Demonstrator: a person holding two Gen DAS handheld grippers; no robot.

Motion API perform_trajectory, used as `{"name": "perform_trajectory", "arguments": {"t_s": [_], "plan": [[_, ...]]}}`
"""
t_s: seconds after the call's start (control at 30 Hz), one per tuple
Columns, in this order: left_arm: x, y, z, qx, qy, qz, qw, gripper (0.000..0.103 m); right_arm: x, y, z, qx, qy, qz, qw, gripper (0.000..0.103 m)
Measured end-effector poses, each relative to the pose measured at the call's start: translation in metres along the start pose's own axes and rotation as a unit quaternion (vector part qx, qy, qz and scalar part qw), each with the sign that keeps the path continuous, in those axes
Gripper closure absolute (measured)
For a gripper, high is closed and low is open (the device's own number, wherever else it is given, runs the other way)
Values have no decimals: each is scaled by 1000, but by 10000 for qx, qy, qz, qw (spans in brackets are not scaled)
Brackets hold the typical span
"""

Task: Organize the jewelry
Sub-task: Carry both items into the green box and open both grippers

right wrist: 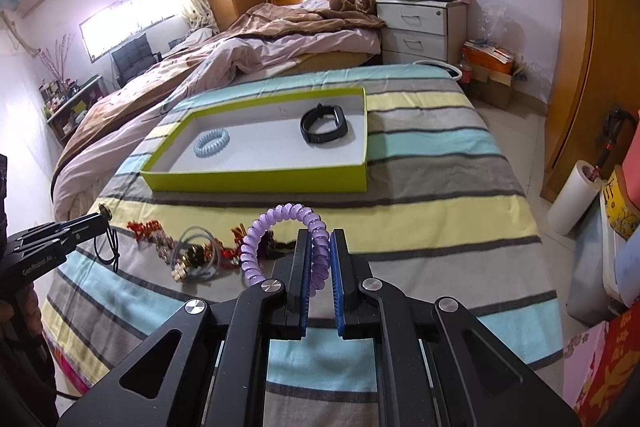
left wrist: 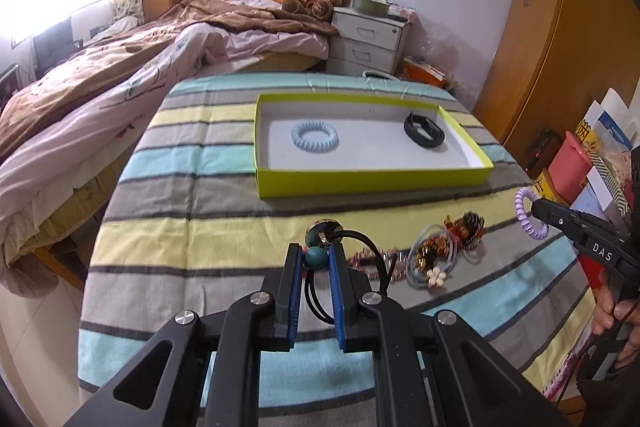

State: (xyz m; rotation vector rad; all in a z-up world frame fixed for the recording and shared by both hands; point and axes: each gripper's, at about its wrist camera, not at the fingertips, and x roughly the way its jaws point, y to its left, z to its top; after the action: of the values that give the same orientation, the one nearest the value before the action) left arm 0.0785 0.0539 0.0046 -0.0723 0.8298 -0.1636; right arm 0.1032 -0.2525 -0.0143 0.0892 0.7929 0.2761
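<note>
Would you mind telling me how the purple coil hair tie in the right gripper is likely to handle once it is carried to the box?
The purple coil hair tie keeps its arch above the right gripper, so it is probably springy, not limp. It looks light and thin. Dropped in the green box, its glossy round coil might bounce or roll slightly.

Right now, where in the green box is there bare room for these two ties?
Bare floor of the green box lies between the blue coil tie and black band, plus its near strip. The loose pile on the cloth is crowded.
</note>
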Motion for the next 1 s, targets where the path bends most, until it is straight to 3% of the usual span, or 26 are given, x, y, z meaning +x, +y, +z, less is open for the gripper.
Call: {"name": "perform_trajectory", "arguments": {"t_s": [0.43, 0.67, 1.0], "plan": [[23, -2, 59, 70, -58, -62, 9999, 90, 20, 18, 67, -292, -206, 57, 9993, 93], [51, -2, 81, 137, 67, -47, 9999, 90, 60, 22, 100, -318, -29, 68, 9995, 93], [92, 11, 91, 28, 377, 173, 9991, 90, 125, 20, 121, -265, 455, 103, 9986, 93]]}}
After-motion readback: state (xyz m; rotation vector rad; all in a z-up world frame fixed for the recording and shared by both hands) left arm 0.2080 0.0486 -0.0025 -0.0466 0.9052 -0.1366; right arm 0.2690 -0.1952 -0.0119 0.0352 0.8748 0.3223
